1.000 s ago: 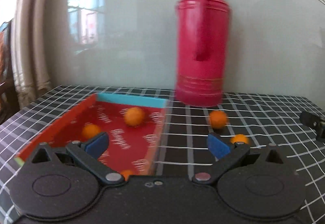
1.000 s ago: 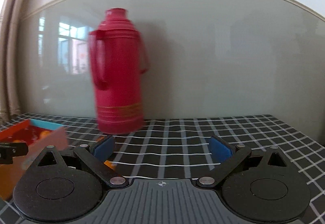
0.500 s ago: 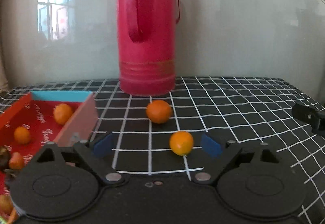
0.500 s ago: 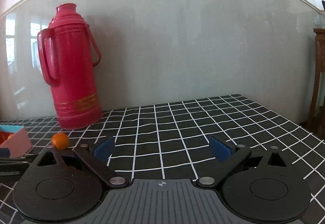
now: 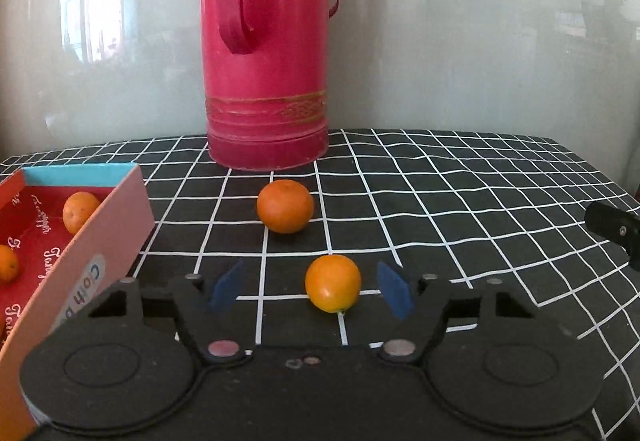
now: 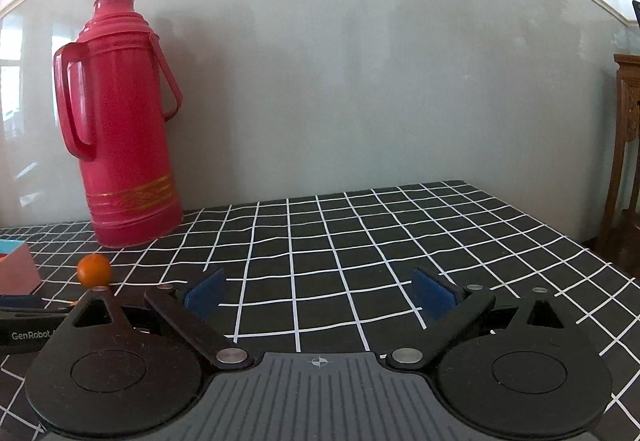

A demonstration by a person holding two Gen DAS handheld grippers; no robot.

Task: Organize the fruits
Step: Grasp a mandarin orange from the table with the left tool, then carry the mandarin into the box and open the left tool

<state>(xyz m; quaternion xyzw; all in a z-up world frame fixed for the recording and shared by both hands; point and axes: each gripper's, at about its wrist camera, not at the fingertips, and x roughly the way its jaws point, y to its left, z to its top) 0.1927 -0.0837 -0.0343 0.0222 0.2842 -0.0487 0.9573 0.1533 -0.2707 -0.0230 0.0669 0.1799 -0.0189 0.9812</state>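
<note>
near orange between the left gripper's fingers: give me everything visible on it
The near orange is small, round, with glossy, smooth yellow-orange skin and a highlight low on its front. It sits on the checked tablecloth, between the closing pads of the left gripper, nearer the right pad; neither touches it. It lies apart from the farther orange.

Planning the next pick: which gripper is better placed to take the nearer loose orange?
Left. The left gripper has the nearer orange between its closing jaws, untouched yet; the right gripper has only tablecloth ahead.

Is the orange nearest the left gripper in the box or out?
Out: the near orange sits on the checked cloth, between the closing left gripper pads, untouched.
</note>
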